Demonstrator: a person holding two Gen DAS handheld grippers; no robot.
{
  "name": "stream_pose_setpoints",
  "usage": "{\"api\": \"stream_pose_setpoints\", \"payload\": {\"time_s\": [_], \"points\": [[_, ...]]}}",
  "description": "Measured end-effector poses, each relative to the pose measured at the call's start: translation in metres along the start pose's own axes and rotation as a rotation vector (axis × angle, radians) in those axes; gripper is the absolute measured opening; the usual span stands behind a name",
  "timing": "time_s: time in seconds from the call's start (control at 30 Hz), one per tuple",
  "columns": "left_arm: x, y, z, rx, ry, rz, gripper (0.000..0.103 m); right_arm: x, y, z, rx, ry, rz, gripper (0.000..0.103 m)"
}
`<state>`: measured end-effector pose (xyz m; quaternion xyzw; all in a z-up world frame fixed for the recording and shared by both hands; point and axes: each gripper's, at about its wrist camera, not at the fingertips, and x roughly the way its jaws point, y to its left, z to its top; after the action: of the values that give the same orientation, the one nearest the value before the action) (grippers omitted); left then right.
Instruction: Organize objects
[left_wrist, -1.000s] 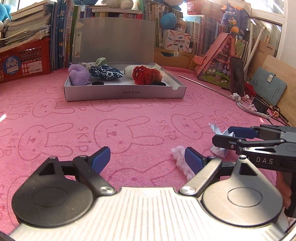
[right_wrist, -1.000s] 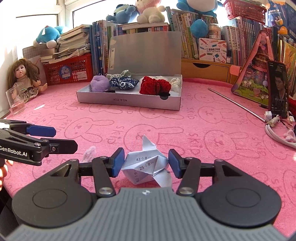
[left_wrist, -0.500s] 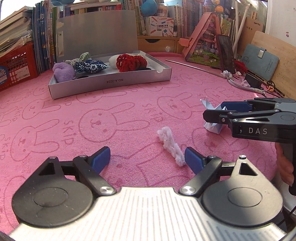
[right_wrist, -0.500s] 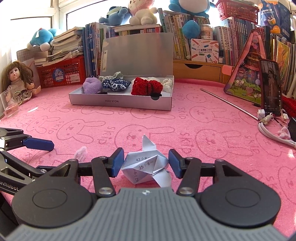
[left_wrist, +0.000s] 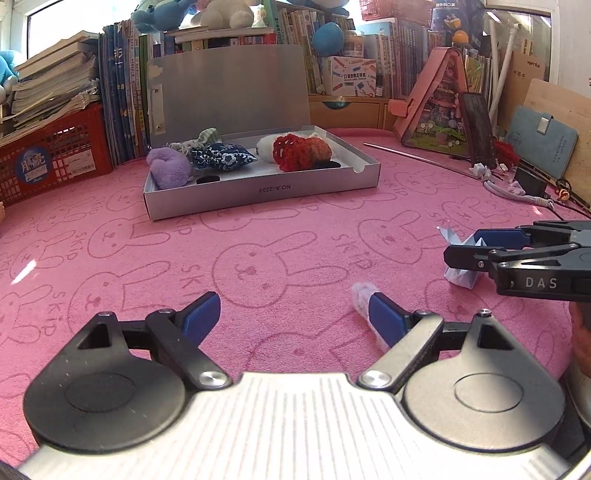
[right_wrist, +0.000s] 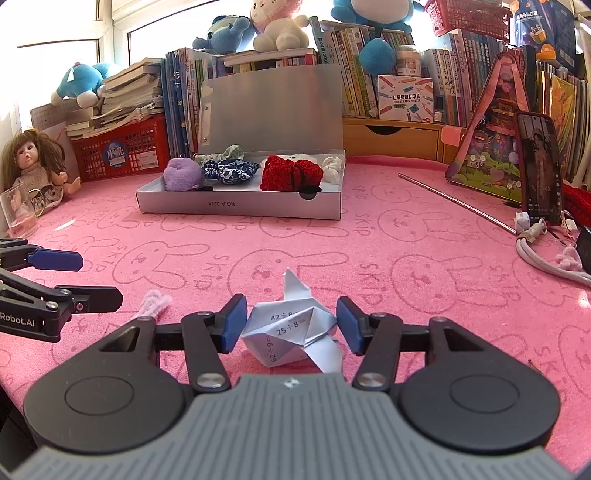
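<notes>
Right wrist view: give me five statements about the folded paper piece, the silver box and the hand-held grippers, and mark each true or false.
1. The folded white paper piece with printed sums lies between the pads of the right hand-held gripper. True; its jaws are opening.
2. The shallow silver cardboard box has its lid shut. False; the lid stands open behind it.
3. A red crocheted item lies in that box. True.
4. The left hand-held gripper grips the fuzzy white pipe cleaner. False; its jaws are wide open and the pipe cleaner lies on the pink bunny-print cloth.
5. The purple plush pom-pom lies on the cloth outside the box. False; it is inside, at the left end.
</notes>
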<state>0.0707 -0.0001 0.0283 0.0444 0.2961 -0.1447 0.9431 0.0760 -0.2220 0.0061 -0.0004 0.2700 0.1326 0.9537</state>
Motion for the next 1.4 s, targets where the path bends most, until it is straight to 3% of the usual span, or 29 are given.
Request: {"api": "stream_pose_setpoints", "payload": {"time_s": [0.07,0.13,0.2,0.33,0.4,0.47,0.77,0.9,0.93,1.07,1.13,1.17,1.23,1.27,1.4], "points": [[-0.003,-0.011,-0.003,0.021,-0.013,-0.029,0.088,0.000,0.000,0.000,0.001,-0.001,0.000,0.065],[-0.002,-0.027,-0.007,0.061,-0.009,-0.037,0.080,0.000,0.000,0.000,0.003,-0.001,-0.001,0.065],[0.002,-0.037,-0.009,0.076,-0.001,-0.043,0.063,0.000,0.000,0.000,0.002,-0.001,-0.002,0.065],[0.014,-0.045,-0.010,0.044,0.022,-0.051,0.049,0.000,0.000,-0.001,-0.003,-0.002,-0.002,0.065],[0.018,-0.046,-0.010,0.037,0.028,-0.055,0.027,-0.001,0.000,-0.002,-0.007,-0.003,-0.002,0.065],[0.017,-0.047,-0.010,0.040,0.018,-0.049,0.014,-0.001,0.000,-0.002,-0.008,-0.004,-0.001,0.065],[0.005,-0.026,0.002,0.045,-0.019,-0.025,0.012,-0.001,-0.002,-0.001,-0.002,-0.006,0.001,0.065],[0.001,-0.017,0.004,0.023,-0.004,-0.092,0.013,-0.001,-0.001,-0.001,-0.005,-0.006,0.001,0.065],[0.001,-0.018,0.003,0.028,0.010,-0.114,0.015,-0.001,-0.001,-0.001,-0.004,-0.006,0.001,0.065],[0.006,-0.033,-0.008,0.079,0.052,-0.115,0.038,-0.001,-0.001,-0.001,-0.003,-0.007,-0.002,0.065],[0.009,-0.039,-0.014,0.097,0.052,-0.105,0.040,-0.001,0.000,-0.001,-0.004,-0.007,-0.004,0.065],[0.008,-0.042,-0.015,0.115,0.047,-0.093,0.040,-0.001,0.000,-0.002,-0.004,-0.007,-0.005,0.065],[0.008,-0.043,-0.014,0.137,0.047,-0.085,0.015,-0.001,0.000,-0.002,-0.004,-0.007,-0.004,0.065],[0.007,-0.042,-0.012,0.138,0.049,-0.084,0.011,-0.001,0.000,-0.002,-0.004,-0.007,-0.004,0.065],[0.004,-0.028,-0.004,0.170,0.040,-0.070,0.011,-0.001,0.000,-0.002,-0.003,-0.008,-0.004,0.065]]}}
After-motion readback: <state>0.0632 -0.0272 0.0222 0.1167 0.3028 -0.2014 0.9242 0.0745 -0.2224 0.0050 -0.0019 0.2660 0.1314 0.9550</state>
